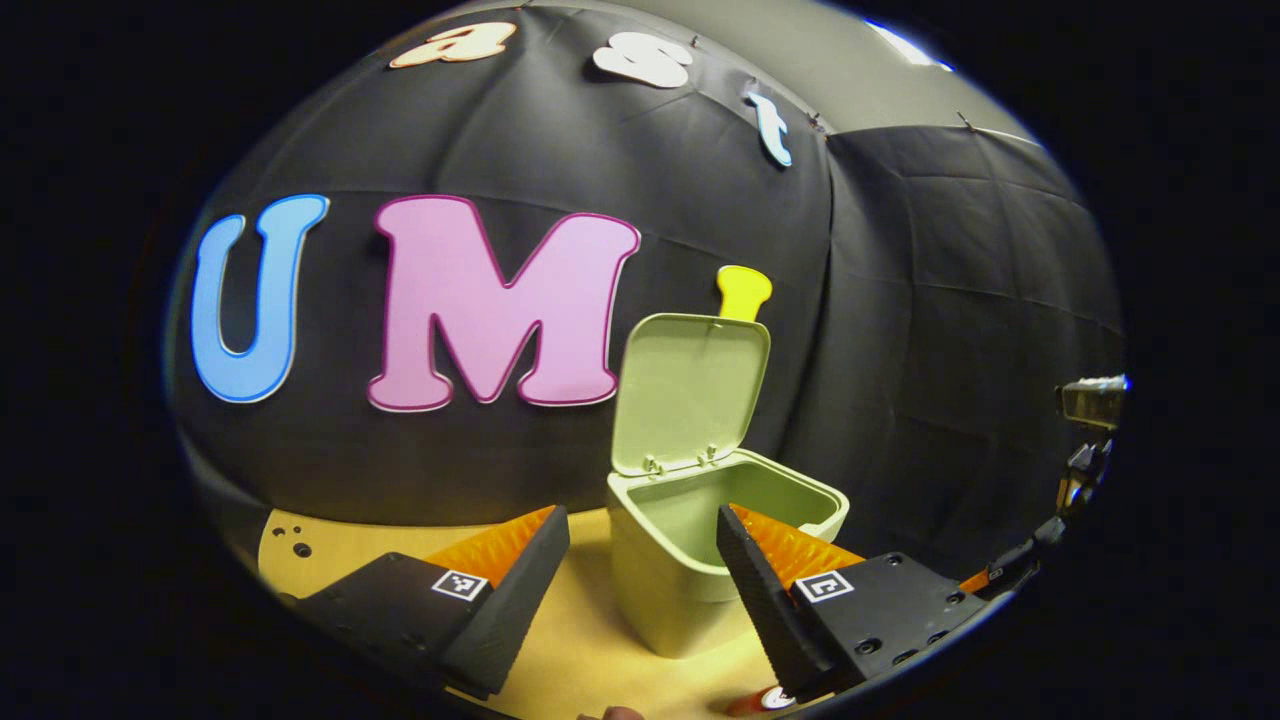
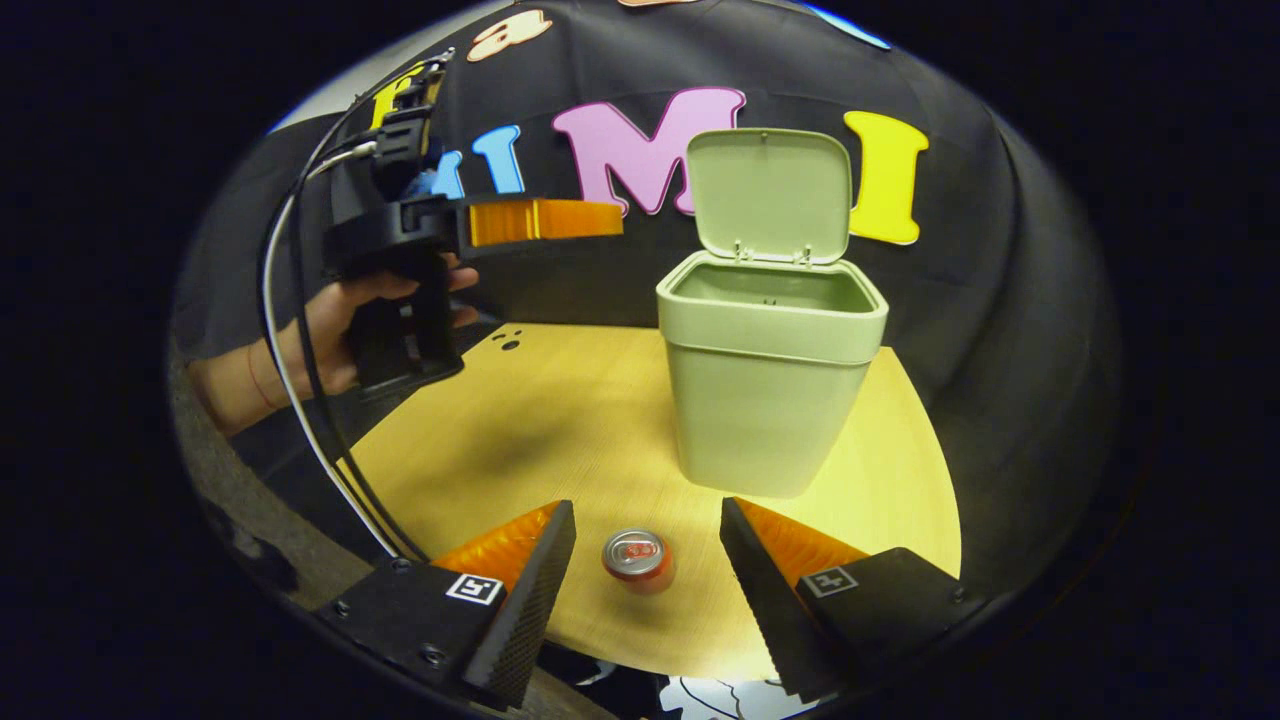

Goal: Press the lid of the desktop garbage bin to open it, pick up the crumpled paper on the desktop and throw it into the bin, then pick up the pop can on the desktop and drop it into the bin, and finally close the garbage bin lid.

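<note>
Pop can [image 2: 638,558] upright on desktop [image 2: 560,420] between our spread right gripper [image 2: 648,545]; light, thin-walled, slick, so we'd pinch mid-body gently. Left gripper [image 1: 643,550] spread, empty; bin [image 2: 770,395] lid [image 2: 772,190] up.

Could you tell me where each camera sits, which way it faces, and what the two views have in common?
Left gripper view: rides on the left gripper, looking level at the open garbage bin close ahead; its own two fingers spread at the bottom.
Right gripper view: rides on the right gripper, looking down over the table; its spread fingers flank the upright pop can, and farther off a hand holds the other gripper.
Both share the bin, its lid raised, and the wooden table.
</note>
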### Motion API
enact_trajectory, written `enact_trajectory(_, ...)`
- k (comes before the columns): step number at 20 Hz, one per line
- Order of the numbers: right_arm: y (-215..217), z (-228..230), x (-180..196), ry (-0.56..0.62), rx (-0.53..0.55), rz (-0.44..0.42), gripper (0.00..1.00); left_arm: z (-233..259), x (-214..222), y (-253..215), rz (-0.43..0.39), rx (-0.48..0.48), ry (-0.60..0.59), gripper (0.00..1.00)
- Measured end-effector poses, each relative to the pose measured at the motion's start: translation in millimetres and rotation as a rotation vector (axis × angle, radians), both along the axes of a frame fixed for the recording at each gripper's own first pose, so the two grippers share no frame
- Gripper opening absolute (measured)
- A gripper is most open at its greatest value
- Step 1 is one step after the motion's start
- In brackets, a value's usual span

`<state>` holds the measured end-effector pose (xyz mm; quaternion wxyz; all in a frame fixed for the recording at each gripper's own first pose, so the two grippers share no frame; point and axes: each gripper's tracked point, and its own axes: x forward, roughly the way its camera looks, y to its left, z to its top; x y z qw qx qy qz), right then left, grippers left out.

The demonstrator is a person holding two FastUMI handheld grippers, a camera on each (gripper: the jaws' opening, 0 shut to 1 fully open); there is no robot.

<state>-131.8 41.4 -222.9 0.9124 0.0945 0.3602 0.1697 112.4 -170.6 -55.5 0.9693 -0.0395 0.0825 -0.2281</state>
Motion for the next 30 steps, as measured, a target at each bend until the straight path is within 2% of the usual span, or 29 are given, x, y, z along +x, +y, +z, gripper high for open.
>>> enact_trajectory(15,36,-97,-6,0.178,-0.099,0.201,0.93,-55,-62,131,0.263,0.021,0.116,0.96)
enact_trajectory(26,39,-141,-10,0.265,-0.164,0.278,0.93,-76,-77,157,0.324,0.026,0.162,0.96)
enact_trajectory(27,40,-143,-7,0.266,-0.16,0.276,0.92,-77,-79,158,0.328,0.027,0.164,0.96)
enact_trajectory(29,39,-144,-4,0.266,-0.159,0.261,0.84,-79,-80,161,0.335,0.03,0.168,0.96)
enact_trajectory(30,39,-144,-2,0.266,-0.154,0.258,0.84,-80,-79,163,0.339,0.029,0.172,0.96)
